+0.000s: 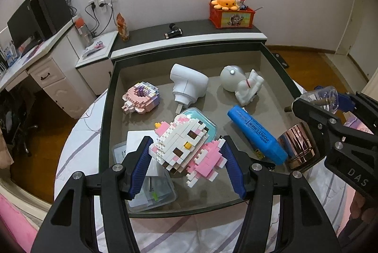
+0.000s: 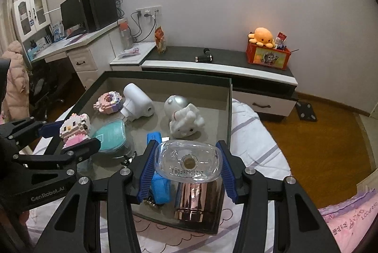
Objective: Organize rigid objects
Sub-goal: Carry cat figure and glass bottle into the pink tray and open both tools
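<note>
Plastic brick cat (image 1: 186, 146), clenched in the left tool (image 1: 186, 153), could crumble; slippery clear bottle (image 2: 189, 162) sits gripped by the right tool (image 2: 186, 170).

My blue-padded left claw (image 1: 186, 153) clamps a pink-and-white brick cat (image 1: 186, 146); my right claw (image 2: 186, 164) clasps a clear bottle (image 2: 187, 162) above a rose-gold cup (image 2: 197, 198).

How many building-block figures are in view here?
2. The white-and-pink block cat figure is held in the left gripper jaws above the tray. The pink-and-purple block figure lies in the tray's far left corner. Others may be hidden.
</note>
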Demonstrator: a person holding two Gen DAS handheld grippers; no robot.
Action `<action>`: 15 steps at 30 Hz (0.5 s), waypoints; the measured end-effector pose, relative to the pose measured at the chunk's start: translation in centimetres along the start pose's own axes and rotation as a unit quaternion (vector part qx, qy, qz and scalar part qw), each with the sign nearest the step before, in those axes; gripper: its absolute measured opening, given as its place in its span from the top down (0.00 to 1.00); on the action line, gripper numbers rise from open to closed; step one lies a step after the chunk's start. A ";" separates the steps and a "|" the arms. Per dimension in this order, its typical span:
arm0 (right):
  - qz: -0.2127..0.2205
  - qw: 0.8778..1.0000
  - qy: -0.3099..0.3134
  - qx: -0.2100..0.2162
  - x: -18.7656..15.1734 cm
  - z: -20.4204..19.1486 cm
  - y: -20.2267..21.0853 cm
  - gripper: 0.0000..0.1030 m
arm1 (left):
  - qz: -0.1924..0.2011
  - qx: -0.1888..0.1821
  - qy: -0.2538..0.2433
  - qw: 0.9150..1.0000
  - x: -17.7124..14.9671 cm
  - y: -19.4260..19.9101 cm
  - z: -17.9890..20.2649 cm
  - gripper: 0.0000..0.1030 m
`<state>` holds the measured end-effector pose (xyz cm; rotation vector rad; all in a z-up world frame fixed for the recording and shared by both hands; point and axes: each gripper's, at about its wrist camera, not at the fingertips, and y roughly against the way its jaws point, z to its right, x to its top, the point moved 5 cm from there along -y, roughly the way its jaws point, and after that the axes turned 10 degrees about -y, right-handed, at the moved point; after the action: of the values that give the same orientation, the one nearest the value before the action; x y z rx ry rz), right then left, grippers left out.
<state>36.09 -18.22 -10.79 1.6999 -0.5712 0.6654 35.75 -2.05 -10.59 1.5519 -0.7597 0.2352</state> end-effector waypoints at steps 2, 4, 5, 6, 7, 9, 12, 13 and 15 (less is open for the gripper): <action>0.004 1.000 -0.013 0.024 0.3 0.0 0.5 0.50 | -0.011 0.001 -0.012 1.000 0.0 -0.1 0.2 0.28; 0.004 0.998 -0.034 0.050 0.7 0.3 0.7 0.43 | -0.029 0.014 -0.027 0.999 -0.2 -0.3 0.5 0.09; 0.005 0.998 -0.043 0.050 0.7 0.5 0.9 0.25 | -0.026 0.024 -0.027 0.999 -0.2 -0.1 0.5 0.04; 0.014 0.998 -0.050 0.043 0.8 0.7 1.2 0.18 | -0.021 0.029 -0.025 0.999 -0.2 0.1 0.3 0.04; 0.023 0.998 -0.053 0.036 0.8 0.9 1.5 0.18 | -0.019 0.029 -0.020 0.999 -0.3 0.3 0.2 0.04; 0.029 0.998 -0.053 0.024 0.9 1.2 2.1 0.18 | -0.017 0.018 -0.009 1.000 -0.4 0.6 -0.1 0.03; 0.035 0.998 -0.047 0.013 0.8 1.2 2.7 0.18 | -0.014 0.021 0.003 1.000 -0.4 0.8 -0.6 0.02; 0.035 0.998 -0.042 0.009 0.8 1.1 2.7 0.18 | -0.015 0.028 0.003 1.000 -0.5 0.7 -0.7 0.02; 0.035 0.999 -0.033 -0.001 0.7 1.0 2.8 0.18 | -0.018 0.036 0.001 0.999 -0.5 0.6 -0.7 0.02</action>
<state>34.86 -19.81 -8.54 1.7118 -0.6818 0.6603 35.23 -1.17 -10.27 1.6326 -0.7280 0.2399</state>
